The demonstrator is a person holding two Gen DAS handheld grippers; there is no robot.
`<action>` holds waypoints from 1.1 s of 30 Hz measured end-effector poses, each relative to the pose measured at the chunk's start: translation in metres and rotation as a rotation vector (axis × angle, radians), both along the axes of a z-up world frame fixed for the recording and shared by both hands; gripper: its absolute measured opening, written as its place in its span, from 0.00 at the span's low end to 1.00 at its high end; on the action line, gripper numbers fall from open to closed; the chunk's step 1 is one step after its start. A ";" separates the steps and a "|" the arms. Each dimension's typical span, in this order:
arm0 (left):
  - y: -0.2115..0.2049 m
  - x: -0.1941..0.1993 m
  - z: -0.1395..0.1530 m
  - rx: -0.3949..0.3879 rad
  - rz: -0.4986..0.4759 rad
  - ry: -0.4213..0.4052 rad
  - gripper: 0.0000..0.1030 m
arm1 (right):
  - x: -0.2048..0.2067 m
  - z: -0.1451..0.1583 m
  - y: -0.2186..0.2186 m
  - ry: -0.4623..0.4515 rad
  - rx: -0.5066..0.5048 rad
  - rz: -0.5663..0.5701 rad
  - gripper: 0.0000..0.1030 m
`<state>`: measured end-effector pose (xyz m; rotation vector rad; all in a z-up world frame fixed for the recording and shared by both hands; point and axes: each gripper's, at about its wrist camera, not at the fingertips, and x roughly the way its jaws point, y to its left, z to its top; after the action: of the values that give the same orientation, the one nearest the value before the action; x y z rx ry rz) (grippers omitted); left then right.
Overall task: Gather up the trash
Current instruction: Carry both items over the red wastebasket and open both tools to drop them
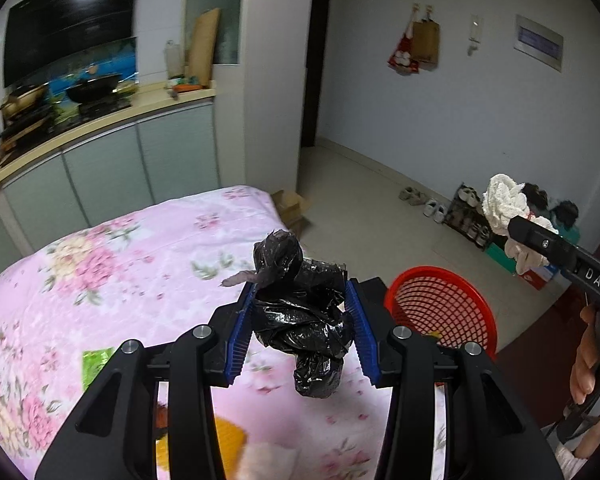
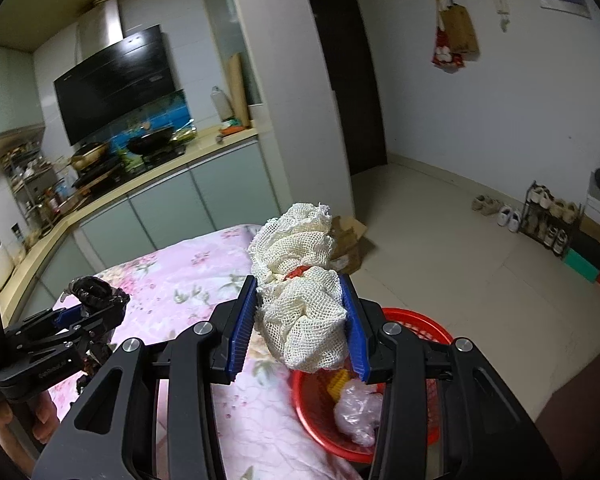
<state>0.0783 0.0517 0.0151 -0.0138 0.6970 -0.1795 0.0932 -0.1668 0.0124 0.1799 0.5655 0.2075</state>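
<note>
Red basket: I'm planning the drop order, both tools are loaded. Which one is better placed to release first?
The right tool. Its white mesh wad hangs at the red basket rim, while the left tool holds its black bag over the floral cloth, beside the basket.

Desk (image 1: 112, 264): covered by pink floral cloth, fills lower left and centre of left wrist view; also lower centre of right wrist view.
On cloth, lower left of left wrist view: green item (image 1: 96, 364), orange-yellow item (image 1: 230, 446) near bottom edge, pale item (image 1: 266, 462) just beside it; all blurred, identity unclear.
Red mesh basket (image 2: 416, 322): at right edge of the desk, lower right of frame; holds yellow piece (image 2: 338, 384) and crumpled clear plastic (image 2: 358, 410).
</note>
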 end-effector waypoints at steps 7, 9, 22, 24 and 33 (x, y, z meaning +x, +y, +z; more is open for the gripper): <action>-0.046 0.018 -0.011 0.020 -0.088 0.031 0.42 | 0.002 -0.011 -0.029 0.023 0.019 -0.069 0.38; -0.060 0.023 -0.015 0.024 -0.113 0.043 0.42 | 0.002 -0.014 -0.037 0.028 0.022 -0.088 0.38; -0.124 0.061 -0.056 0.013 -0.243 0.179 0.42 | 0.015 -0.048 -0.080 0.122 0.057 -0.212 0.38; -0.133 0.066 -0.062 0.013 -0.258 0.199 0.42 | 0.018 -0.054 -0.084 0.142 0.062 -0.227 0.38; -0.155 0.088 -0.097 0.038 -0.287 0.293 0.42 | 0.036 -0.086 -0.091 0.245 0.066 -0.248 0.38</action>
<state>0.1662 -0.1033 -0.0824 0.0987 0.9939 -0.4452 0.1295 -0.2577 -0.0735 0.3406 0.7734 -0.0383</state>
